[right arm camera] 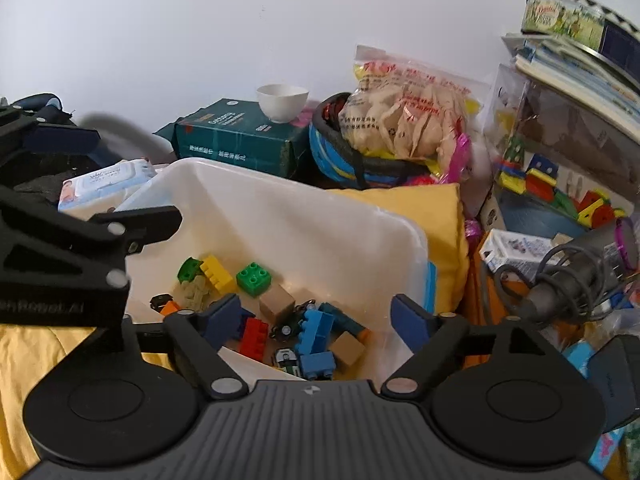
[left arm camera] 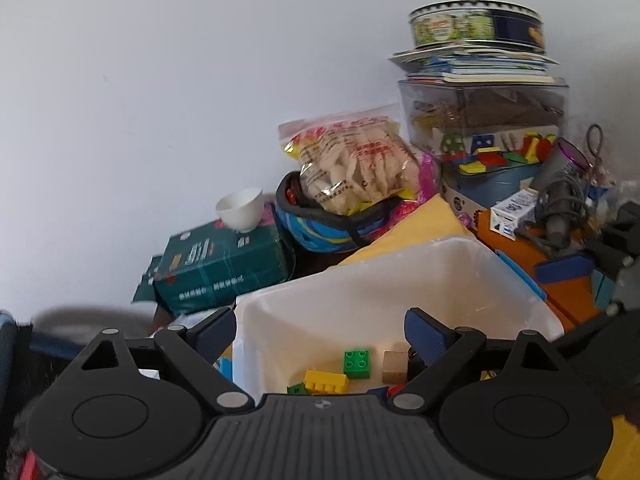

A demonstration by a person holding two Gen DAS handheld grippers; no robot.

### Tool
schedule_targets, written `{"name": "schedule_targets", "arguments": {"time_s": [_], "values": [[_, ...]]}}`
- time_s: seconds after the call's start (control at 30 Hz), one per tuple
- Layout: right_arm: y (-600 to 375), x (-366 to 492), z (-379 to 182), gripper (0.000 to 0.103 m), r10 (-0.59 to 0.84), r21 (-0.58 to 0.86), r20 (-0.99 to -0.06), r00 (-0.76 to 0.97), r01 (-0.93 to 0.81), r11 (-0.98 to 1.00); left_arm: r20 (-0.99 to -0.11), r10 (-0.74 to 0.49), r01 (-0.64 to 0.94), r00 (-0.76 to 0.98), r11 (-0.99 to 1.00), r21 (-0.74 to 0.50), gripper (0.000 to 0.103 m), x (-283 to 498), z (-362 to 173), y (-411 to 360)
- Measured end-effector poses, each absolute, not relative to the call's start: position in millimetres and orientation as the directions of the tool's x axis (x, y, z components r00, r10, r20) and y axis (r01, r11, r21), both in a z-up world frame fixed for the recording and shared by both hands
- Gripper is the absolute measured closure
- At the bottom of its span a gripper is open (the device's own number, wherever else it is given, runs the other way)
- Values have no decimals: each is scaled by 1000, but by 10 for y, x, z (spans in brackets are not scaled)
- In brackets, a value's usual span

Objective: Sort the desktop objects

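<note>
Both jaws are held wide and empty above the white bin (right arm camera: 304,216), hemmed by clutter. Loose bricks (right arm camera: 256,278) lie inside; the wipes pack (right arm camera: 106,182) is seen only from the right wrist

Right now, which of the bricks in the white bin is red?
The red brick lying at the near side of the white bin, just inside the right gripper's left finger. The neighbours are blue, yellow, green or plain wood.

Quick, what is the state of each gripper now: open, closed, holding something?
Left gripper: open, fingers wide apart, holding nothing, above the white bin.
Right gripper: open, fingers wide apart, holding nothing, over the bin's toy blocks.
</note>
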State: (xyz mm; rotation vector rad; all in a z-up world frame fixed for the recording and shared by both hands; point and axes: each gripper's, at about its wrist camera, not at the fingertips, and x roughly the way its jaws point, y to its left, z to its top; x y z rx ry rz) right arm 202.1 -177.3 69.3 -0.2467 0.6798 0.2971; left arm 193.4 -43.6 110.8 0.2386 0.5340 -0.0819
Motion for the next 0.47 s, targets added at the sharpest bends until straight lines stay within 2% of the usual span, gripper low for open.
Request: {"name": "schedule_targets", "arguments": {"time_s": [0.47], "values": [[-1763,1867,699,12,140,-162,-643,753,-311,936,-544,-1,104,839,982,158,10,1870,1143,-379]]}}
